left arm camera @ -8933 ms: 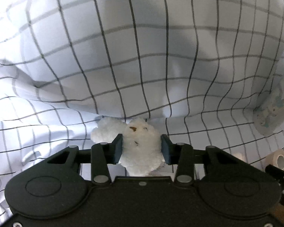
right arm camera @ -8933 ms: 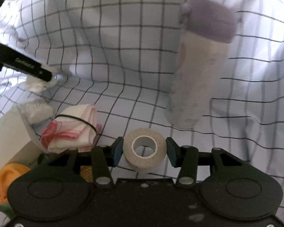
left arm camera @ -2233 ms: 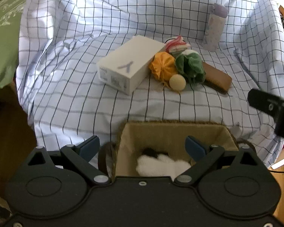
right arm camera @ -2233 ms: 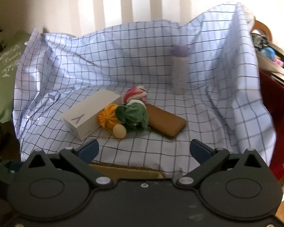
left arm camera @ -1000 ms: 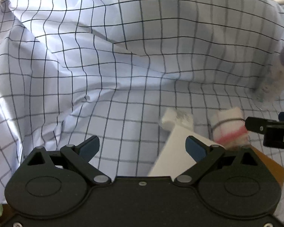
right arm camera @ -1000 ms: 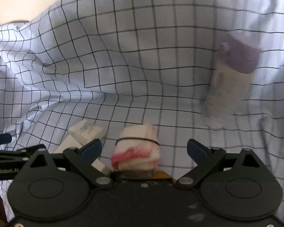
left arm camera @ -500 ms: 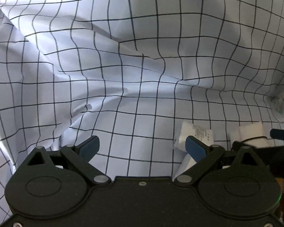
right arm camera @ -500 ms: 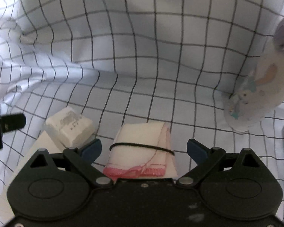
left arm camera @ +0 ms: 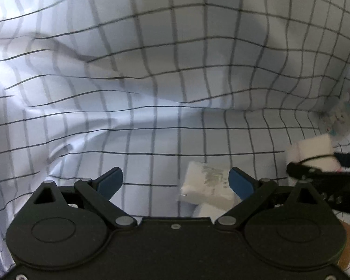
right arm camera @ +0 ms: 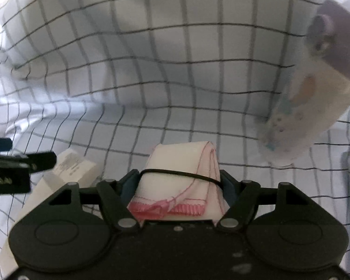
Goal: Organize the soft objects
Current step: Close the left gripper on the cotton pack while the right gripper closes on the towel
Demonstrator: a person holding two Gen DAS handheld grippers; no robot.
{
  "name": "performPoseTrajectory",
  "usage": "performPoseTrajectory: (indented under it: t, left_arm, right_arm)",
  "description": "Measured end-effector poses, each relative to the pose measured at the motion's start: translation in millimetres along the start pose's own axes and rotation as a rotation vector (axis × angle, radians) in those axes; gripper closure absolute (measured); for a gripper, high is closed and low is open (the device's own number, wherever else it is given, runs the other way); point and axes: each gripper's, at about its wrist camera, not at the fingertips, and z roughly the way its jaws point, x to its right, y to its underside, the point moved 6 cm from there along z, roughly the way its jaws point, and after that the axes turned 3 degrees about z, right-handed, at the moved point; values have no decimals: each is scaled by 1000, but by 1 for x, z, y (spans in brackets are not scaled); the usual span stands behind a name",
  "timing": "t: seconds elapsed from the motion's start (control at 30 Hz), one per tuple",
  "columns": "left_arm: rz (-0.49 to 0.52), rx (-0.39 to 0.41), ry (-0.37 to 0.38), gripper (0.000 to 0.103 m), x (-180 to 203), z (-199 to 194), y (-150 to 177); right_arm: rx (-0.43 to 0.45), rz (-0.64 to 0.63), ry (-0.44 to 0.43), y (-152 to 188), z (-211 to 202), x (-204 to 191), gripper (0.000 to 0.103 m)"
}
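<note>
Snugly around folded cloth (right arm camera: 179,177) (right gripper (right arm camera: 178,182))

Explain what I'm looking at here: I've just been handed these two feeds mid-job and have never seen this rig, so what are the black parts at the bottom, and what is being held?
No robot arm is involved. A person carries a two-finger tool in each hand, and a fisheye camera on each tool looks forward along its fingers, so the black body at the bottom of each picture is the tool itself.

In the left wrist view, the left tool is open and holds nothing. A small white wrapped packet lies just inside its right finger, on the checked cloth that covers the surface.

In the right wrist view, the right tool is shut on a folded white cloth with pink trim, bound by a black band. To the right a pale bottle with a purple cap stands on the cloth. The left tool's finger shows at the left edge.
</note>
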Motion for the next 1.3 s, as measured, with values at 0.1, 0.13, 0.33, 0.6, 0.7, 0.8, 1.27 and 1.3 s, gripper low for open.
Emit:
performPoseTrajectory:
  t: [0.1,0.13,0.33,0.6,0.7,0.8,1.27,1.3]
  left_arm:
    - [20,-25,7,9,10,11,-1]
    - [34,-30,15,9,14,14,-1]
    - [117,-61,12,9,32,28,1]
    - [120,-110,37,42,34,45,6]
    - [88,-89,37,46,26,41,6]
    - [70,-53,3,47,11,33,6]
    - [-145,-5,-27,48,-81,16,31]
    - [-161,0,-25,48,-87,14,35]
  right_arm:
    - [17,2,8,-3,-4,7,31]
    - [18,5,8,-3,-5,10,31]
    - [13,13,10,-1,-7,18,31]
    - [5,15,15,0,-7,16,31]
    - [16,10,11,-3,-9,9,31]
    - [31,1,0,-6,-14,-2,31]
    - [100,-92,-119,-18,-21,-100,31]
    - [105,-101,-128,-18,-22,-107,31]
